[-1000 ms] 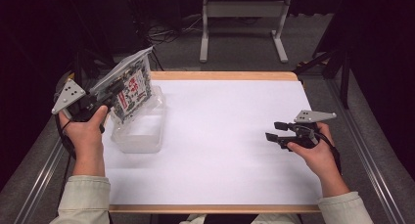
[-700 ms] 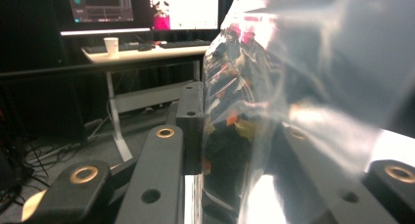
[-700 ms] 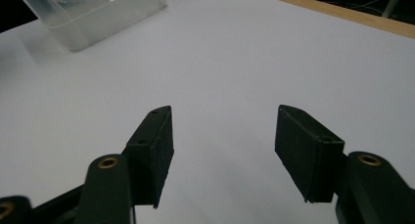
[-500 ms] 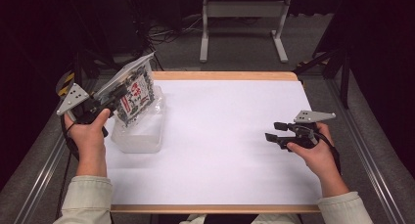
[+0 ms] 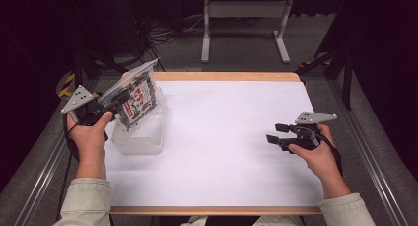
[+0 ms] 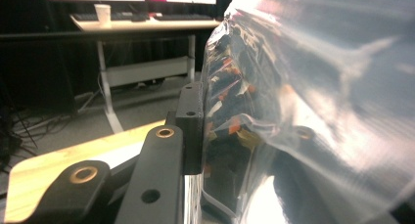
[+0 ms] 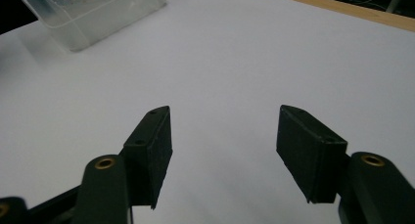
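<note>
left gripper [image 5: 120, 98] is clamped on a clear plastic bag [image 5: 138, 95] of printed items (contents unreadable), holding it tilted just above the clear plastic container [image 5: 140, 134]. container sits at the white table [image 5: 231, 152] surface's left edge. right gripper [image 5: 277, 133] hovers well right of the container, jaws spread apart, gripping nothing.

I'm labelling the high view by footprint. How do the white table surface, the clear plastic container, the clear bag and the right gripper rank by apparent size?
Largest to smallest:
1. White table surface
2. Clear plastic container and clear bag: look alike, and the bag overlaps the container, so no ranking
3. Right gripper
</note>
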A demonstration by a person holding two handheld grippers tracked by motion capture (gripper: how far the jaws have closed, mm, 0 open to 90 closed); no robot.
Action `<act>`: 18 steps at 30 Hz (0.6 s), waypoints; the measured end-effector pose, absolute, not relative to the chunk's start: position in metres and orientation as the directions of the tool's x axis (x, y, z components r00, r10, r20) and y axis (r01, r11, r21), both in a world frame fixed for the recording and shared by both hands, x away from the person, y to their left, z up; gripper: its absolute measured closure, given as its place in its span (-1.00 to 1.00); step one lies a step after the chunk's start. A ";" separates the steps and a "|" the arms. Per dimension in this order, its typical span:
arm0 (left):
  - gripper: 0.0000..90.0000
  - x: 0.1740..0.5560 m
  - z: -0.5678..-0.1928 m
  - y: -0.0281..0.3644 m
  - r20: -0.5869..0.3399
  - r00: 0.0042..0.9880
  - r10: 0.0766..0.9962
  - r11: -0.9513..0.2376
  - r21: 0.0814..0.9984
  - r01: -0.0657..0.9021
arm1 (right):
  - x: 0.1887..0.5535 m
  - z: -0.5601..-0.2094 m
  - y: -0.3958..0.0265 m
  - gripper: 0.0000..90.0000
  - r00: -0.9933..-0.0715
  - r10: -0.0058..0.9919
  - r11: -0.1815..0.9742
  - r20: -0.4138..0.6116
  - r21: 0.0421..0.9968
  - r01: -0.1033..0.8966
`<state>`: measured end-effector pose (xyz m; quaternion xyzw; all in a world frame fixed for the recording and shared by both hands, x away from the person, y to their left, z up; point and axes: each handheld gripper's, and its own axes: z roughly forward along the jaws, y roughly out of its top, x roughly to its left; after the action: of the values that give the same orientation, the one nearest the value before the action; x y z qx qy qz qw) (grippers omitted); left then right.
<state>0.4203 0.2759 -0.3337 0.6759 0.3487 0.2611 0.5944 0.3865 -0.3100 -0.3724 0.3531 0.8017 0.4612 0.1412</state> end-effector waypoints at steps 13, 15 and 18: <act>0.60 0.426 -0.346 0.283 -0.123 0.626 0.770 -0.005 0.980 0.198 | 0.387 -0.374 -0.310 -0.16 -0.709 0.697 0.321 0.109 0.837 0.444; 0.60 0.427 -0.347 0.283 -0.124 0.627 0.769 -0.011 0.978 0.207 | 0.387 -0.374 -0.310 -0.16 -0.709 0.697 0.321 0.109 0.837 0.444; 0.60 0.429 -0.349 0.282 -0.124 0.629 0.767 -0.020 0.976 0.217 | 0.387 -0.375 -0.310 -0.16 -0.708 0.698 0.320 0.109 0.837 0.445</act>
<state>0.4285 0.2822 -0.3493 0.6760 0.3640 0.2301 0.5979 0.3875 -0.3103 -0.3745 0.3566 0.8008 0.4613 0.1371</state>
